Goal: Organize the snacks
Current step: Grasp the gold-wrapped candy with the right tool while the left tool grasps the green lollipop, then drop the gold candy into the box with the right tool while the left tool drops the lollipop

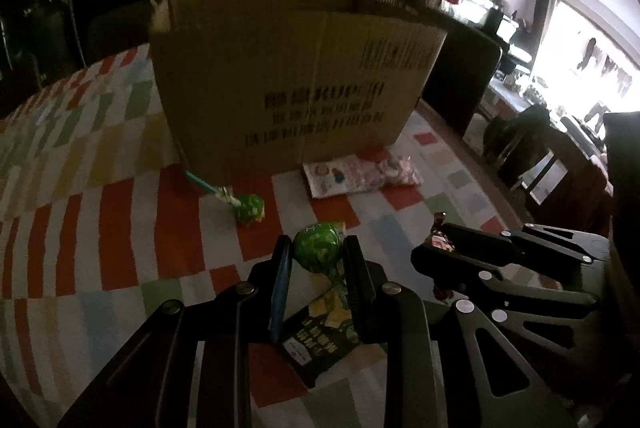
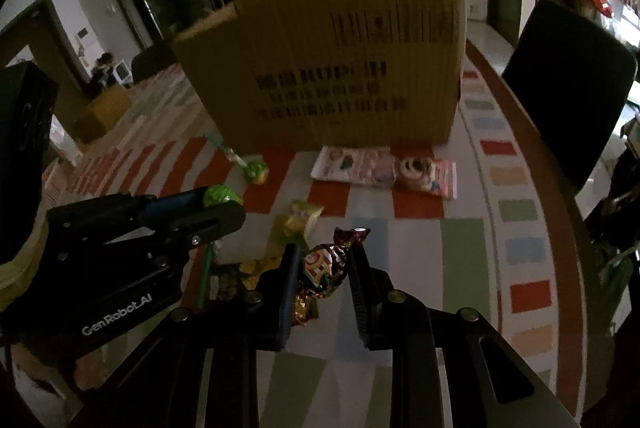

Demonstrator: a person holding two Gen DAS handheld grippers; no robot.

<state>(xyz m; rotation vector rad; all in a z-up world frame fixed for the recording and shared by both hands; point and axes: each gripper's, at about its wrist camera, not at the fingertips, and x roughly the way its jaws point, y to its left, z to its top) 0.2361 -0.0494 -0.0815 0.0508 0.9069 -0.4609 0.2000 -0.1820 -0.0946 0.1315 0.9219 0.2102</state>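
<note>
My left gripper [image 1: 318, 248] is shut on a green lollipop [image 1: 318, 246] and holds it above the checkered tablecloth; it also shows in the right wrist view [image 2: 222, 202]. My right gripper [image 2: 324, 254] is shut on a red and gold wrapped candy [image 2: 326, 264], and appears at right in the left wrist view [image 1: 440, 244]. A second green lollipop [image 1: 249, 209] lies on the cloth in front of the open cardboard box [image 1: 288, 76]. A pink snack packet [image 1: 360, 174] lies by the box's front. A dark green snack bag [image 1: 320, 328] lies under my left gripper.
The table's curved edge [image 2: 556, 220] runs along the right. A black chair [image 2: 572, 76] stands beyond it. A small yellow-green packet [image 2: 300, 216] lies in the middle of the cloth. A small cardboard box [image 2: 102, 112] sits far left.
</note>
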